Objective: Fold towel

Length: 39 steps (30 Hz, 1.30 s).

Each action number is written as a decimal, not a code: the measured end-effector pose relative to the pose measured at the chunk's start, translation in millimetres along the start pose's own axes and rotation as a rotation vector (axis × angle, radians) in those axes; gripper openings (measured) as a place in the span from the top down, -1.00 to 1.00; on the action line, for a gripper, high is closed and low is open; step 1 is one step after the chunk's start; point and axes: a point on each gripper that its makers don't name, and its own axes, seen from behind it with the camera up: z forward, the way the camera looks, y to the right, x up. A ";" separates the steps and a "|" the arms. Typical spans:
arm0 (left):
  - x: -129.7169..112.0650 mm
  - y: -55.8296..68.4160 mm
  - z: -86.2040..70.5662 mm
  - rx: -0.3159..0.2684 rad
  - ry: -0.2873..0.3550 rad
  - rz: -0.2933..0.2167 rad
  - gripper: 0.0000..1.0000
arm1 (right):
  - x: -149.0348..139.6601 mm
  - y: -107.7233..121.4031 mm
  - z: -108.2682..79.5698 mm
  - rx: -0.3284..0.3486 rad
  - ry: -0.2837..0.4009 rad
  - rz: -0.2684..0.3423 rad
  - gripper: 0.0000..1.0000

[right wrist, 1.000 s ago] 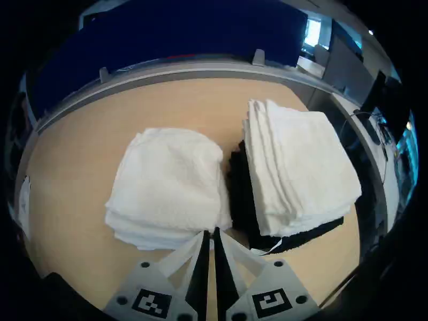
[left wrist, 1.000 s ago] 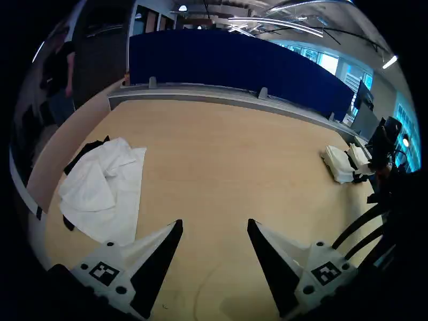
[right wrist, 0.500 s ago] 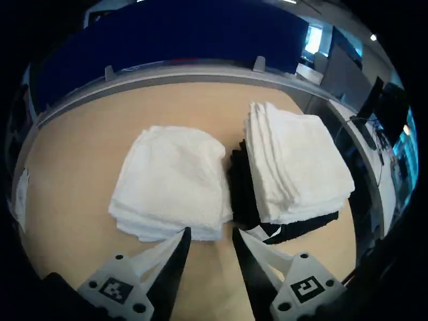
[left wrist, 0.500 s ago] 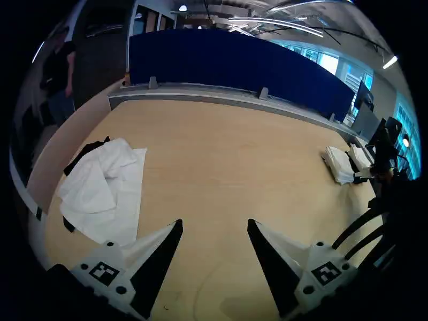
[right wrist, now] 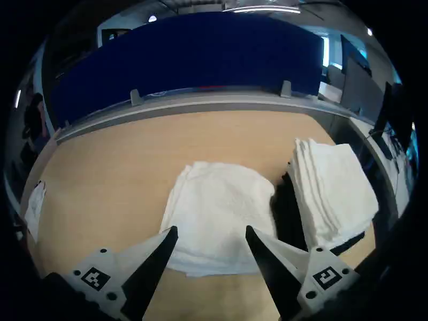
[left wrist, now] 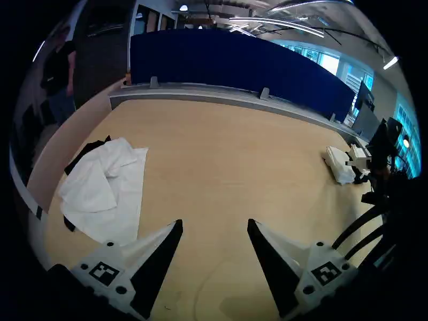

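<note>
Right hand-held gripper [right wrist: 211, 230] went from pressed together to spread and backed off folded towel [right wrist: 222, 211] beside stack [right wrist: 334, 195], so that fold looks done; left hand-held gripper [left wrist: 214, 220] spread over desk [left wrist: 230, 155], crumpled towel [left wrist: 104, 190] at its left likely next.

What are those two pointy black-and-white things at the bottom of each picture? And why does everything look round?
Those are the two fingers of a grabbing tool. A person holds one tool in each hand, and a small camera rides on each, looking forward along its fingers. Its wide lens bends the picture round.

The left gripper is open and holds nothing. On the wooden table, at the left of that picture, lies a crumpled white towel, not yet folded.

The right gripper is open and empty too, pointing at a folded white towel. Beside that sits a stack of folded towels with a dark cloth under it.
</note>
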 end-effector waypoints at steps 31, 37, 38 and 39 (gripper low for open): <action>-3.8 -0.8 3.6 0.023 -0.013 0.009 -0.79 | 45.7 11.5 38.4 0.005 0.028 -0.075 -0.97; -5.8 -1.8 1.7 0.035 -0.016 0.012 -0.79 | 38.3 16.6 62.4 -0.001 -0.017 -0.042 -0.97; -5.8 -1.7 1.4 0.036 -0.016 0.011 -0.79 | 36.0 17.1 65.4 -0.003 -0.024 -0.036 -0.97; -5.6 -1.5 1.1 0.037 -0.016 0.010 -0.79 | 35.0 17.4 67.0 -0.003 -0.027 -0.033 -0.97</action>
